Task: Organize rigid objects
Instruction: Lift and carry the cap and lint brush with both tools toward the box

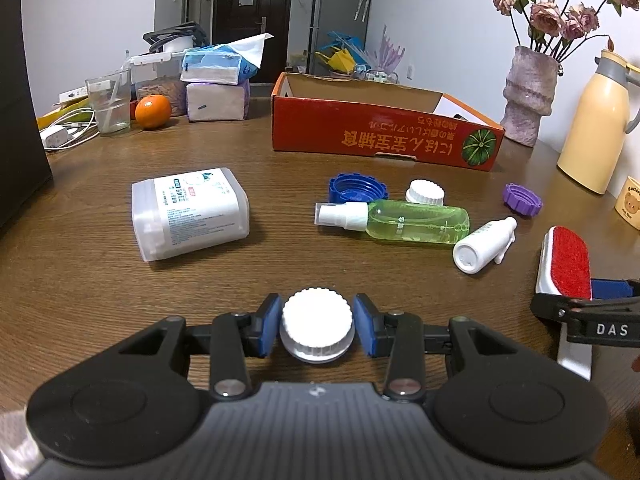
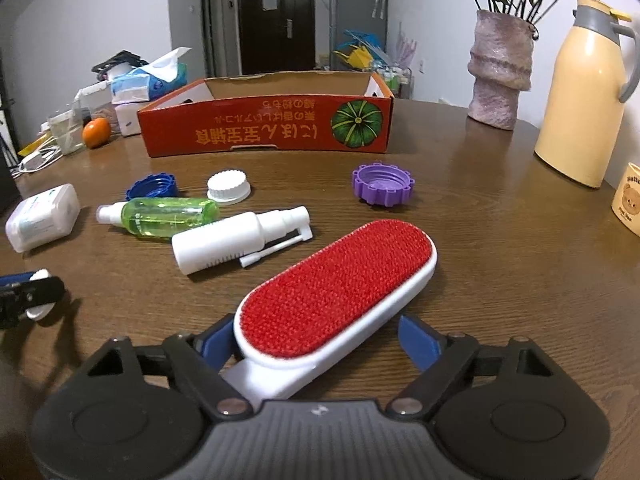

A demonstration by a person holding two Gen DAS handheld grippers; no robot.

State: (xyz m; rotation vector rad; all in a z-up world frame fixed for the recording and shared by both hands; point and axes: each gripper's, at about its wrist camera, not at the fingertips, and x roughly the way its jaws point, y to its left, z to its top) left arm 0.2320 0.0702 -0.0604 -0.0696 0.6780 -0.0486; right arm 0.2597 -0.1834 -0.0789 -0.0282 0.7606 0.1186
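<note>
Clamped between the blue pads of the left gripper (image 1: 317, 329), a white ribbed plastic cap (image 1: 317, 326) sits low over the brown wooden table (image 1: 280, 264). Right gripper (image 2: 316, 344): jaws apart, straddling a red-faced white lint brush (image 2: 336, 292); only the left pad appears to touch it. Farther off lie a green spray bottle (image 2: 160, 216), a white spray bottle (image 2: 236, 242) and, at the far side, an open red cardboard box (image 2: 264, 124).

Four caps: two white (image 1: 317, 326) (image 1: 425, 192), one blue (image 1: 357, 188), one purple (image 1: 523, 199). Two spray bottles: green (image 1: 416, 222), white (image 1: 484, 245). One lint brush (image 2: 336, 290), one white pack (image 1: 190, 213), one box (image 1: 384, 136).
</note>
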